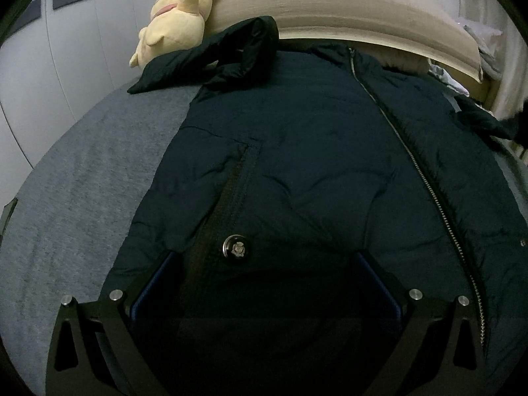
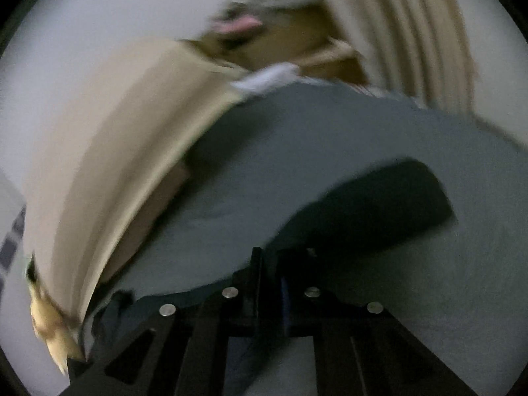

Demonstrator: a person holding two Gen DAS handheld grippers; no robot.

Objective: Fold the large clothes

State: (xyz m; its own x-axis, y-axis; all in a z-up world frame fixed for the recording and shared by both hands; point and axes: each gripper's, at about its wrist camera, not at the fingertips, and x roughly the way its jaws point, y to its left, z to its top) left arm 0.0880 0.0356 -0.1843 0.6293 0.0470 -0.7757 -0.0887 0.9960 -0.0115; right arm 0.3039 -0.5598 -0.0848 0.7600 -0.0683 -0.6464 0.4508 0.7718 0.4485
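Jacket (image 1: 313,151) hem hidden beneath left tool (image 1: 267,264); right view blurred.

Matt quilted jacket (image 1: 297,165) with metal zip (image 1: 429,184) on rough cloth bedcover (image 1: 72,198).

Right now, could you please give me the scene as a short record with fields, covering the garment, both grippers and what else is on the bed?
garment: dark padded jacket, front up, zipper closed, on the grey bed sheet
far sleeve: bent back by the plush toy
left gripper: open, low over the jacket's hem near a snap button
right gripper: shut on a dark sleeve; view blurred
headboard: beige
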